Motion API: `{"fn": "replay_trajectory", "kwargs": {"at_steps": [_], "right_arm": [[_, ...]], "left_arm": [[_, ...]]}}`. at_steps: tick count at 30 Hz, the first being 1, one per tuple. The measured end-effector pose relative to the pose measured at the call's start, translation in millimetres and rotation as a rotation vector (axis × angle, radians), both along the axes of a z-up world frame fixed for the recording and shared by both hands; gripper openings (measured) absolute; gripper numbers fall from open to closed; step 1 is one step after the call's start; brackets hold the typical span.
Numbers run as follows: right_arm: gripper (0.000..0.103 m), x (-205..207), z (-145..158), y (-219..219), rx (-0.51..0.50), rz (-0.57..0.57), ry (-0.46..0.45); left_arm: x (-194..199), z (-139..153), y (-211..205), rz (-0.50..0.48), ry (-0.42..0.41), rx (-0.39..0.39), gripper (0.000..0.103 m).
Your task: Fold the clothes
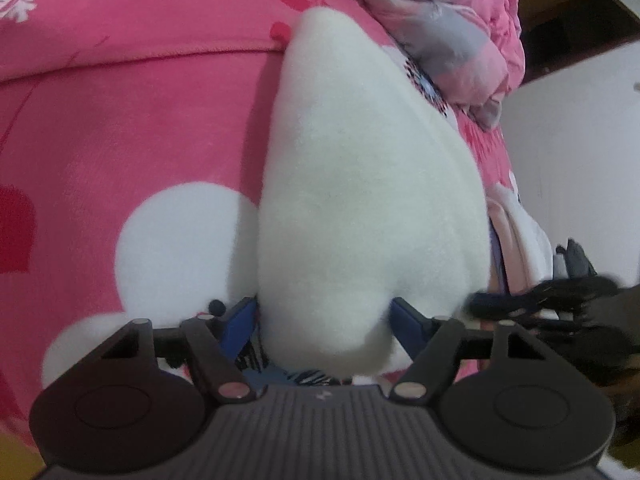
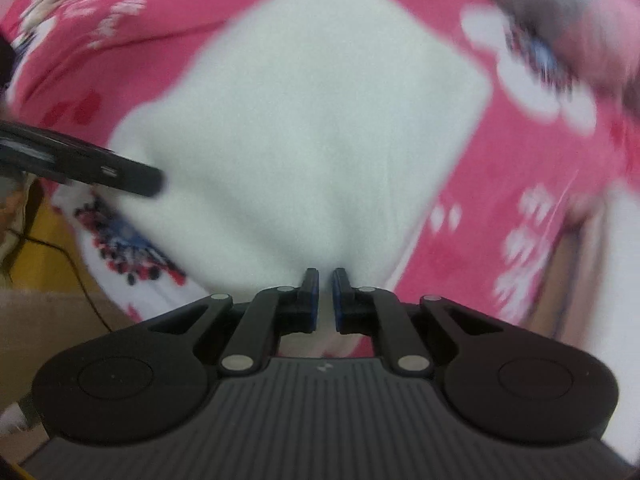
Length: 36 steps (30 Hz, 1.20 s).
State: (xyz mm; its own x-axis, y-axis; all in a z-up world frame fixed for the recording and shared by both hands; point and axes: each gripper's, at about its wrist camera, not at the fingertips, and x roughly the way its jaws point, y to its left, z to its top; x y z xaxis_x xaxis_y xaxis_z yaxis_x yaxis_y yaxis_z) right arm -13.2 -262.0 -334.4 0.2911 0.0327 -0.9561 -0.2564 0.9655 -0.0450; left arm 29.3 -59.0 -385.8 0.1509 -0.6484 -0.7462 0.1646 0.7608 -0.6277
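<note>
Left gripper [image 1: 324, 320]: nearest my lens, its blue pads [image 1: 238, 326] stand apart on either side of a thick fold of the white fleece garment [image 1: 360, 184]; I cannot tell whether they press it yet.
Right gripper [image 2: 324, 296]: jaws nearly together, a thin edge of the same white cloth seems pinched between them — the blur stops me being sure, so I take it as a light hold.
White fleece garment: lies on the bed, already gathered into a rough squarish shape in the right view, its near end bunched between my left fingers.
Step in hand: I judge I am taking hold of the near edge with both grippers, ready to carry it over for another fold.
Doing it well: bite the whole thickness on the left, not just the top layer; keep both holds level so the edge travels straight — and lay it flat before letting go.
Pink bedspread [image 1: 140, 100]: flowered, under everything.
Crumpled quilt [image 1: 460, 28]: heaped at the far side, near the garment's tip; I should keep the fold away from it.
</note>
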Motion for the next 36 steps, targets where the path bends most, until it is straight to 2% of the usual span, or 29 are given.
{"fn": "replay_trajectory", "kwargs": {"at_steps": [1, 4, 6, 8, 11, 12, 14, 18, 20, 23, 24, 26, 28, 32, 36], "right_arm": [[0.006, 3.0, 13.4, 4.3, -0.011, 0.040, -0.025], [0.006, 28.2, 39.5, 14.0, 0.059, 0.147, -0.101], [0.006, 45.0, 44.3, 24.4, 0.096, 0.229, -0.136], [0.006, 62.0, 30.7, 37.1, 0.112, 0.313, -0.135], [0.005, 80.4, -21.1, 43.9, 0.054, 0.373, -0.031], [0.005, 79.6, -38.6, 41.2, 0.042, 0.399, -0.037], [0.004, 82.7, -45.1, 35.5, 0.080, 0.384, -0.045], [0.004, 84.7, -32.1, 38.4, 0.064, 0.390, -0.024], [0.006, 86.9, -14.5, 46.7, 0.051, 0.391, -0.018], [0.006, 83.1, 18.2, 61.6, 0.133, 0.456, -0.060], [0.006, 83.8, 18.8, 68.7, 0.152, 0.494, -0.041], [0.005, 83.1, -2.2, 83.7, 0.105, 0.577, 0.013], [0.004, 81.9, -33.3, 85.3, 0.066, 0.601, 0.023], [0.003, 82.2, -34.8, 86.4, 0.069, 0.557, 0.019], [0.003, 77.0, -23.9, 88.6, 0.046, 0.551, 0.002]], "left_arm": [[-1.5, 0.1, -1.1, 0.009, -0.001, 0.000, 0.072], [-4.0, -0.8, -5.9, 0.033, 0.000, 0.002, 0.072], [-3.8, -1.6, -6.4, 0.048, 0.000, 0.002, 0.073], [-5.3, -2.7, -5.7, 0.061, -0.007, 0.004, 0.075], [-9.5, -4.0, -5.2, 0.075, -0.017, 0.019, 0.074], [-11.2, -4.4, -5.7, 0.080, -0.020, 0.026, 0.073], [-14.1, -3.5, -4.5, 0.097, -0.027, 0.018, 0.073], [-20.6, -7.5, 1.4, 0.130, -0.025, -0.020, 0.073], [-21.7, -11.3, 4.7, 0.142, -0.020, -0.048, 0.073], [-22.4, -14.5, 8.2, 0.141, -0.022, -0.072, 0.072], [-22.9, -15.0, 9.2, 0.141, -0.021, -0.077, 0.072], [-22.8, -15.6, 9.9, 0.133, -0.016, -0.073, 0.069], [-21.8, -14.3, 10.6, 0.112, -0.017, -0.048, 0.068], [-16.6, -5.2, 20.5, 0.093, -0.041, -0.069, 0.068], [-11.9, -10.8, 19.4, 0.036, -0.044, -0.055, 0.069]]}}
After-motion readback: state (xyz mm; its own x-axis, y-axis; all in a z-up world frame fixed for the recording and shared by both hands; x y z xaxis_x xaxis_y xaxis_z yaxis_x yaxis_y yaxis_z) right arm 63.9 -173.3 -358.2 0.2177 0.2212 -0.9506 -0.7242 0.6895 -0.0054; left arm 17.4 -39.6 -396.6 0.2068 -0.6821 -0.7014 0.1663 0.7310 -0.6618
